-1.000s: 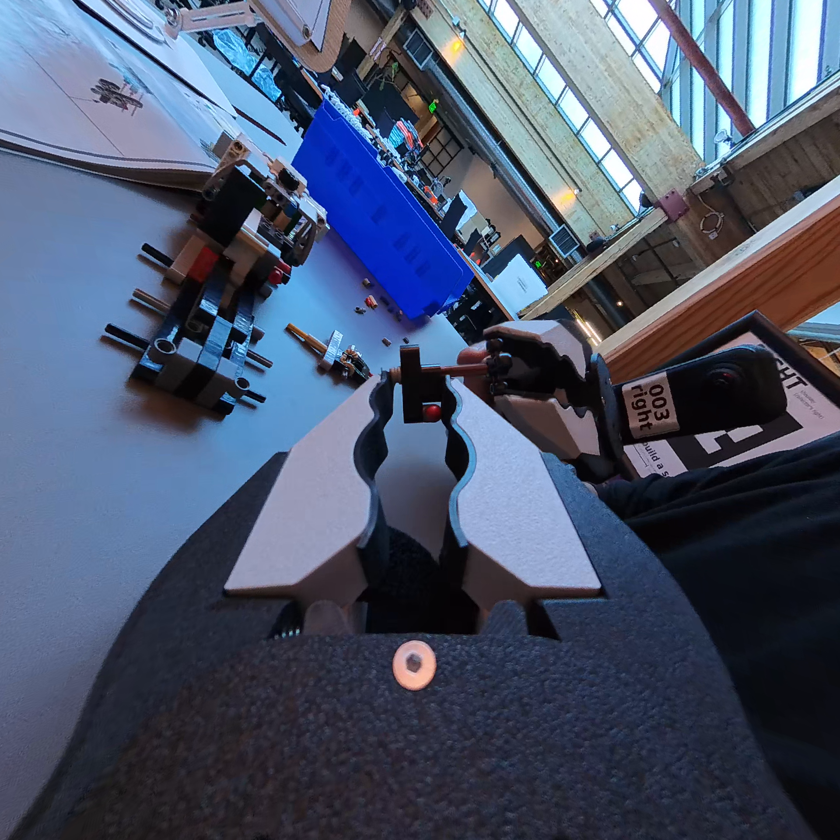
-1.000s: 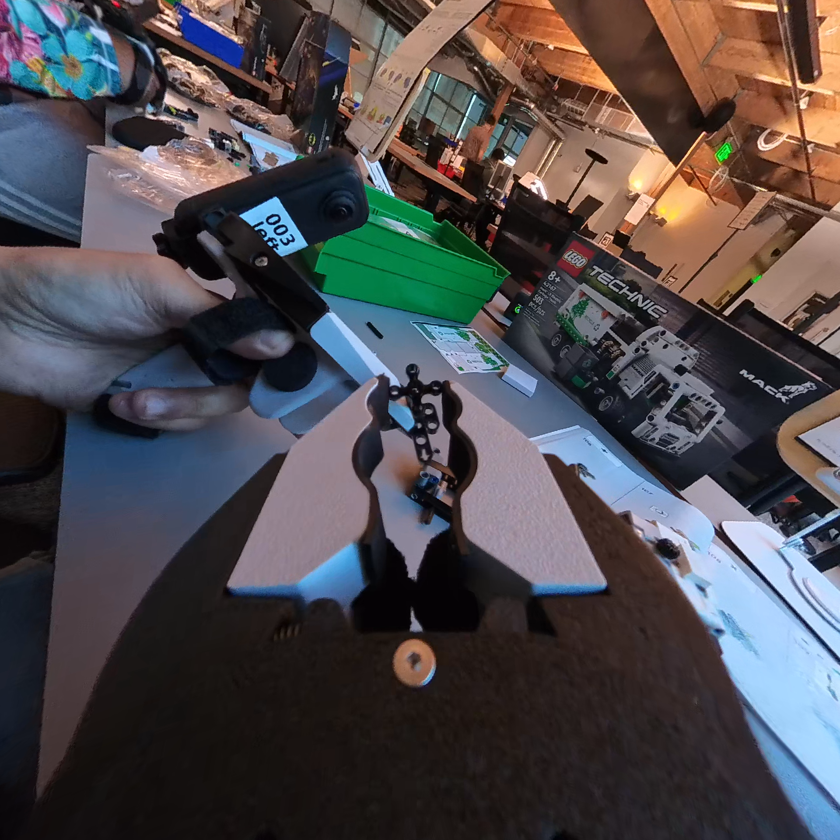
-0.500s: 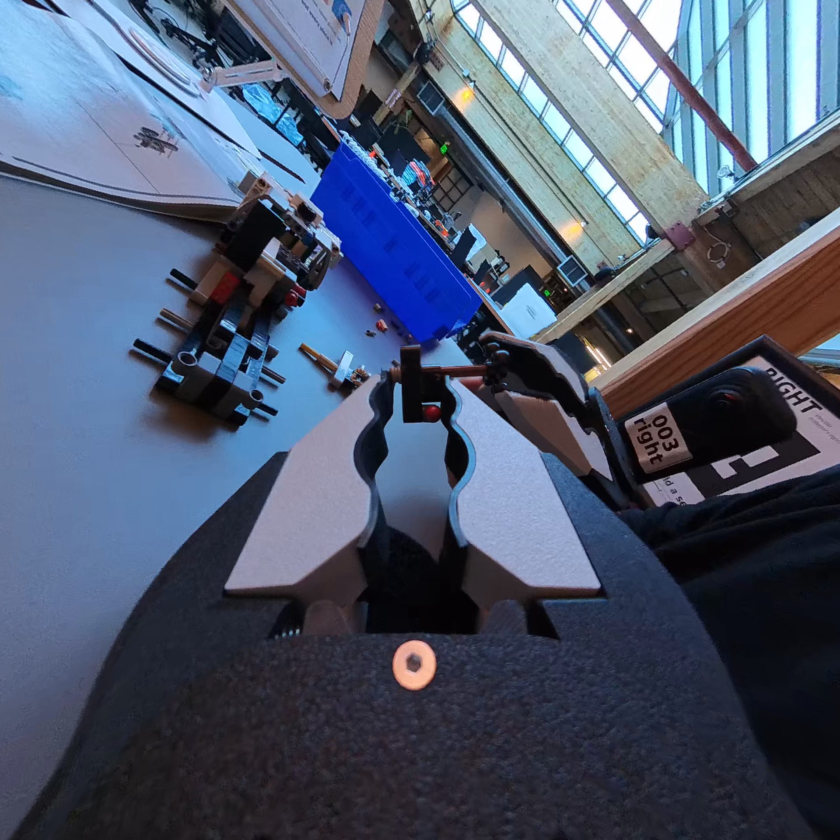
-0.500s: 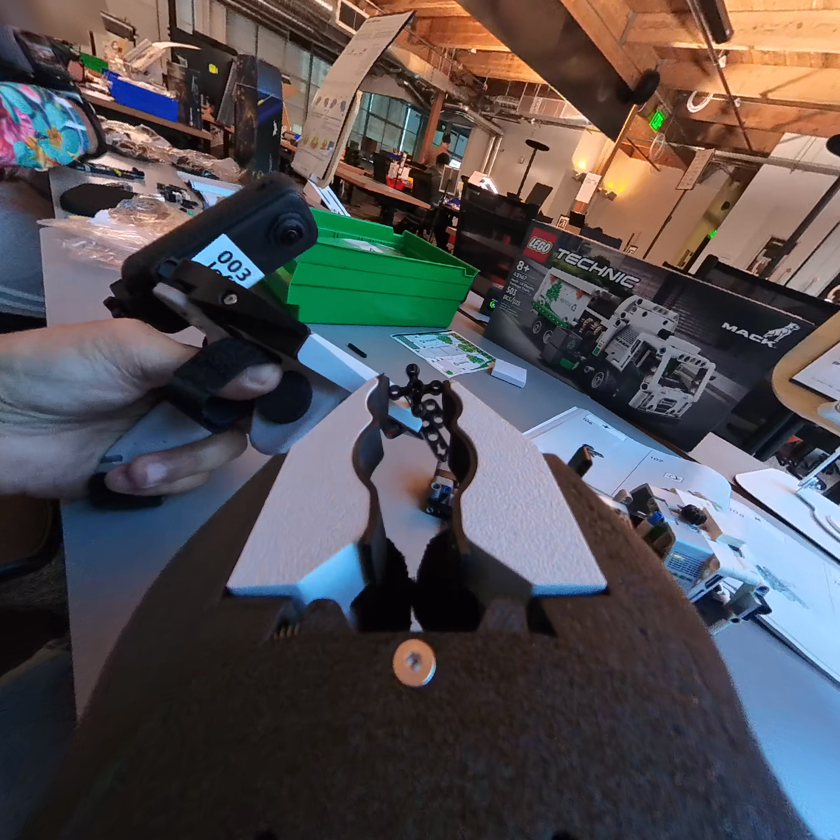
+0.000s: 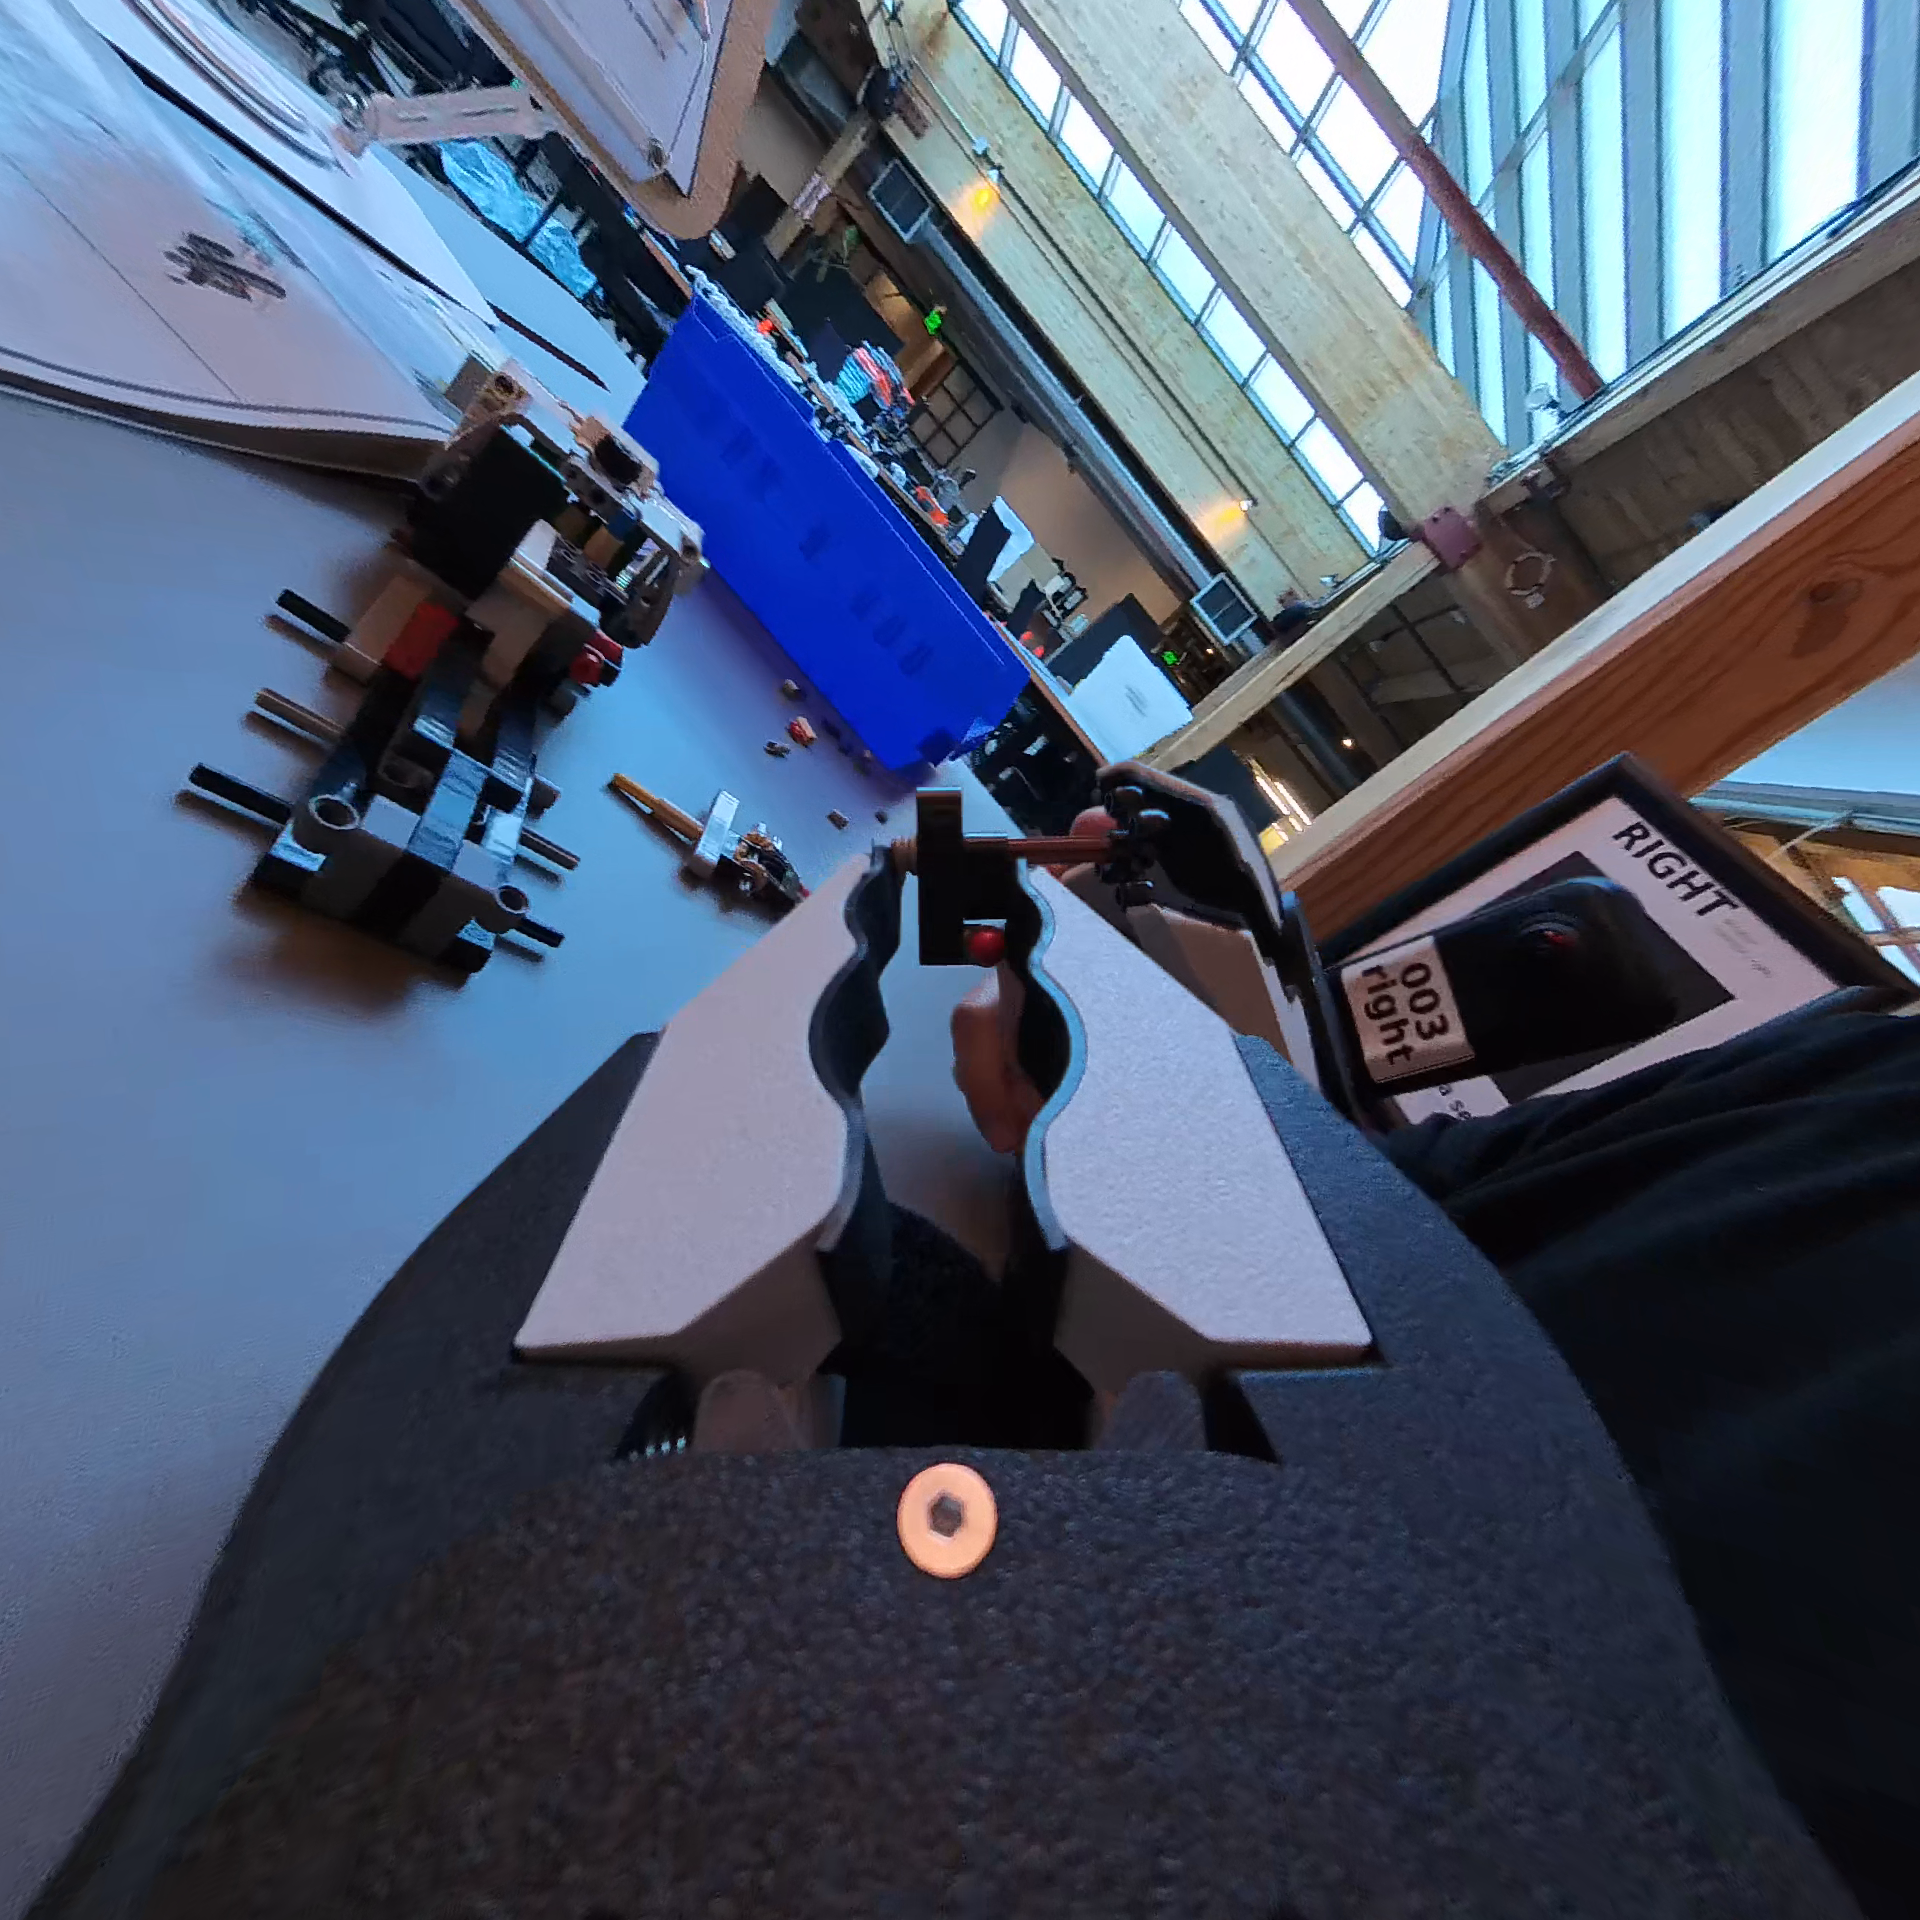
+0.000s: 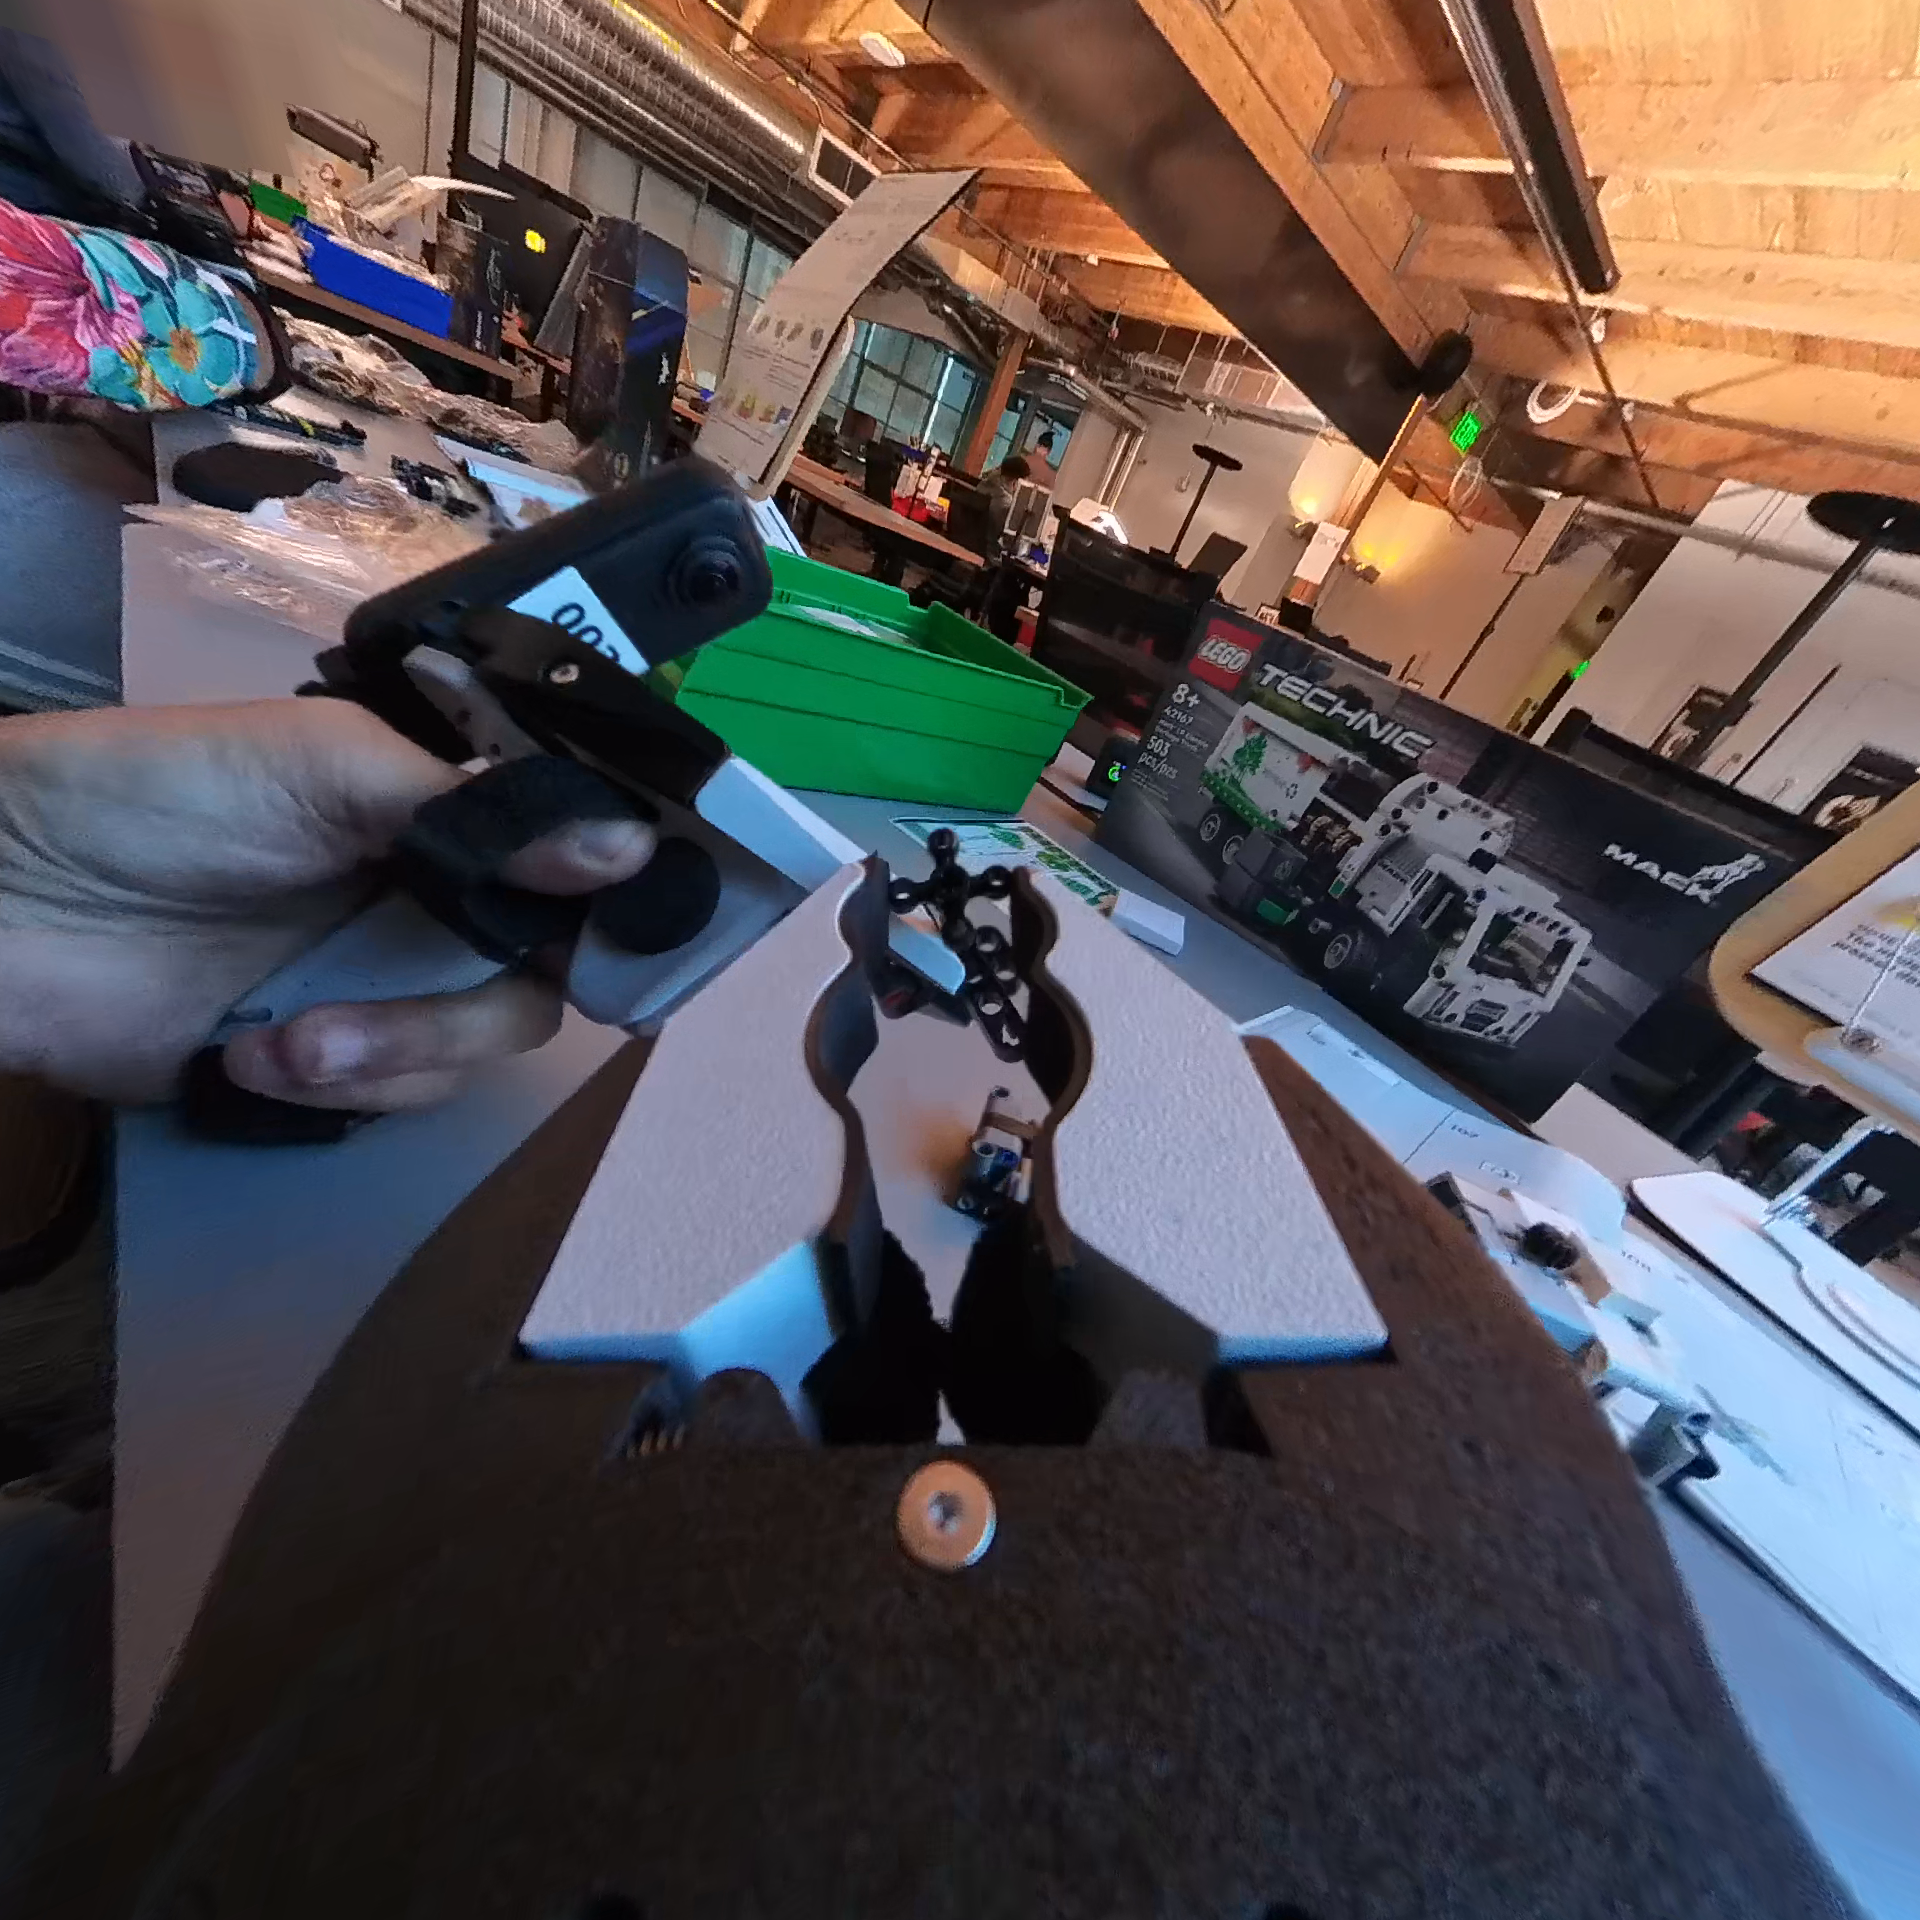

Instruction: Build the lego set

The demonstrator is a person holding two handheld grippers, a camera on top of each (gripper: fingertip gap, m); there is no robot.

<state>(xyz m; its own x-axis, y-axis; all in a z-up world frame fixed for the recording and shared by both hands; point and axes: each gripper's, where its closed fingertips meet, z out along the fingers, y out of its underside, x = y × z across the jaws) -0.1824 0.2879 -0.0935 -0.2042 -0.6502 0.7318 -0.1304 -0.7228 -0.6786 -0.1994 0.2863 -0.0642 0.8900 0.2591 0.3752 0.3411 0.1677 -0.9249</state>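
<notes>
My left gripper (image 5: 951,883) is shut on a small black beam (image 5: 951,899) with a red pin at its lower end. A brown axle (image 5: 1039,847) runs through the beam's top to the right. It meets a black cross-shaped part (image 5: 1132,842) held by my right gripper (image 6: 945,883), which is shut on that black perforated part (image 6: 971,935). In the right wrist view the left gripper's finger (image 6: 790,852) reaches in from the left, held by a hand. The partly built chassis (image 5: 447,707) lies on the grey table, far left.
Loose small parts (image 5: 727,831) lie between the chassis and a blue bin (image 5: 821,582). Open instruction sheets (image 5: 208,291) lie at the far left. A green bin (image 6: 873,696) and the set's box (image 6: 1403,862) stand behind. A small assembly (image 6: 987,1164) lies on the table under the right fingers.
Both grippers have shifted and tilted together a little while holding their parts. The beam and cross-shaped part stay joined by the axle, and both grips are unchanged.
</notes>
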